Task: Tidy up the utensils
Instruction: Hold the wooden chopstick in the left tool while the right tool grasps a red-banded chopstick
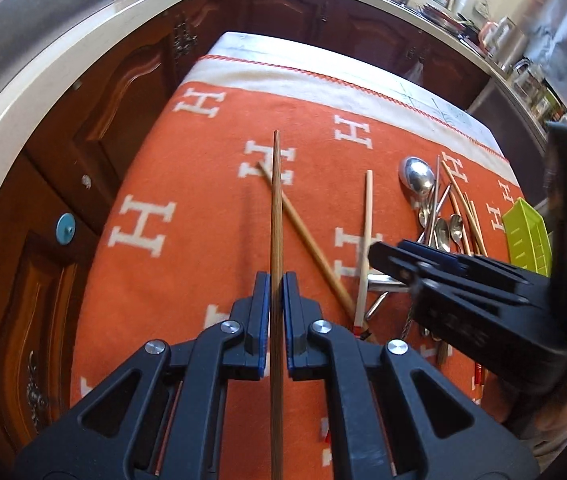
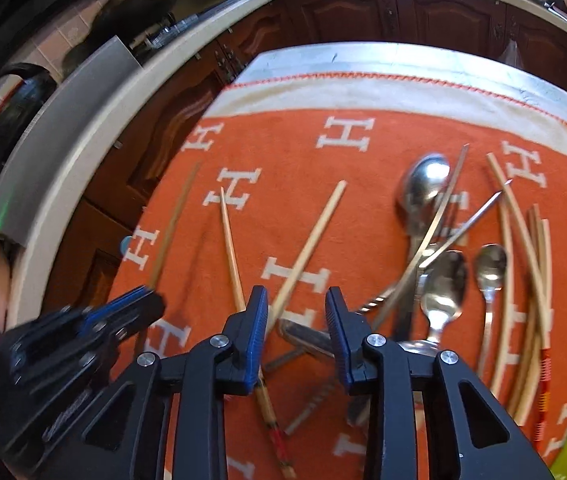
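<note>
Left tongs (image 1: 276, 312) clamped on a dark chopstick (image 1: 276, 216); right tongs (image 2: 296, 334) parted over the cutlery scatter.

The table (image 2: 363, 60) wears a fuzzy orange blanket (image 1: 187, 168) woven with white H letters and a cream border. The left tongs, black with ribbed blue pads, are closed tight on a thin, straight, dark-brown wooden chopstick that runs up between the jaws, lifted off the cloth. The right tongs stand partly open with nothing gripped; a pale bamboo chopstick (image 2: 311, 240) lies on the cloth just below the gap. Beside it lie another pale chopstick with a red-banded end (image 2: 232, 256), glossy steel spoons (image 2: 423, 188), thin metal sticks and a curved bundle of light wooden chopsticks (image 2: 523, 248). At the right edge sits a lime-green plastic tray (image 1: 527, 236) with ribbed compartments; what is in it cannot be seen.
</note>
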The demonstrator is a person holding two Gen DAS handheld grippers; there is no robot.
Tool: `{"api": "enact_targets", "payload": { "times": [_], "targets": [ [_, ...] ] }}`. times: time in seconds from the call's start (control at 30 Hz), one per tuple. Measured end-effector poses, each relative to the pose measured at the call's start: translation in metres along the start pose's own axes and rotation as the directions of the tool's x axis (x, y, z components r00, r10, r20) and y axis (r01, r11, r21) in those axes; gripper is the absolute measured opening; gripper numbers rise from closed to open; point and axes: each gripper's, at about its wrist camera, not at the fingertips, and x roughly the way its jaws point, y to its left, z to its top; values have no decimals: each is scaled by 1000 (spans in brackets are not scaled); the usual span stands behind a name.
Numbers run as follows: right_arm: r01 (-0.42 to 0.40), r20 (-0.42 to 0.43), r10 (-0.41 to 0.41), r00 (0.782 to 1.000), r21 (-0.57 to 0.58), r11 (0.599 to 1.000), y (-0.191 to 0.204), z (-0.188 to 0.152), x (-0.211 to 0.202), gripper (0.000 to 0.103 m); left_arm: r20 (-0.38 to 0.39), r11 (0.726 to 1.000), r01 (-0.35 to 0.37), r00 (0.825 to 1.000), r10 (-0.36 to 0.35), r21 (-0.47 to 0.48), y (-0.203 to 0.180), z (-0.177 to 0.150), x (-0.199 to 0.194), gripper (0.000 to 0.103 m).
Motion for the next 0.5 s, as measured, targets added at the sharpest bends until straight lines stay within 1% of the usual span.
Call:
{"api": "enact_targets", "payload": {
  "times": [0.17,0.27,0.33,0.4,0.43,0.5],
  "targets": [
    [56,-39,-56,998,-4,998,15,4,23,31,4,1000,3,1000,-3,-20,12,-3,-6,4],
    [117,-28,-118,993,-48,992,28,1,30,30,11,1000,3,1000,-2,-29,17,-4,-11,4],
    [151,-15,-153,988,-65,986,34,-1,32,21,12,999,3,1000,-2,-36,19,-4,-13,4],
    [172,-3,-173,985,-74,982,37,-3,32,8,12,999,6,1000,-6,-43,20,-4,-16,4],
    [172,-3,-173,985,-71,983,36,-4,31,6,13,999,8,1000,-8,-46,21,-5,-18,4],
    [152,1,-153,988,-46,987,31,-5,29,6,14,999,10,1000,-9,-47,20,-6,-21,4]
  ]
}}
